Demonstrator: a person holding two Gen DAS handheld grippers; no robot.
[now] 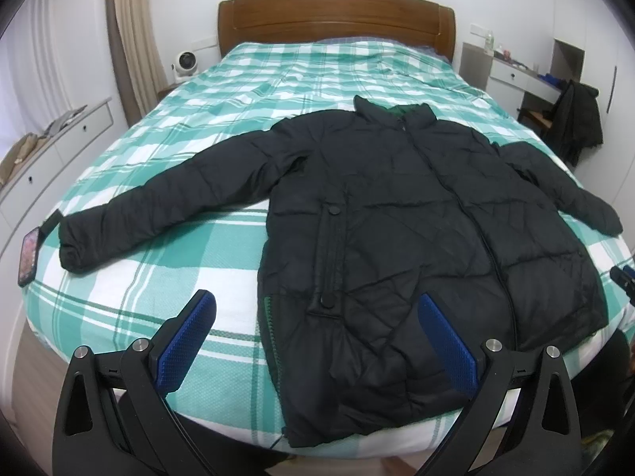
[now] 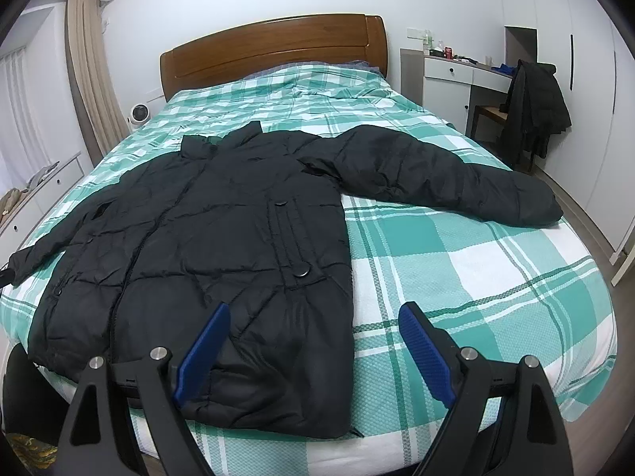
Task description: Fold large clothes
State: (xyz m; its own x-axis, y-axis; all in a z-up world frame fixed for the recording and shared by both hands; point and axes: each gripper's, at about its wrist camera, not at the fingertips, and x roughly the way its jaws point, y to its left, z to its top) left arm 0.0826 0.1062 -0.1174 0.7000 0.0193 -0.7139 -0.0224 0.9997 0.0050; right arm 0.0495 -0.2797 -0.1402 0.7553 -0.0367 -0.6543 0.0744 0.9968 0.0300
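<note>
Both my claws, left claw and right claw, gape wide; the puffy jacket looks soft, probably slippery (sleeve cuff at nine o'clock grips best).

The jacket is black quilted cloth with a slight sheen. The bedcover is woven checked cloth, matt. The headboard is glossy brown wood.

The left gripper and the right gripper each have black plastic arms, blue textured finger pads and round silver screws.
</note>
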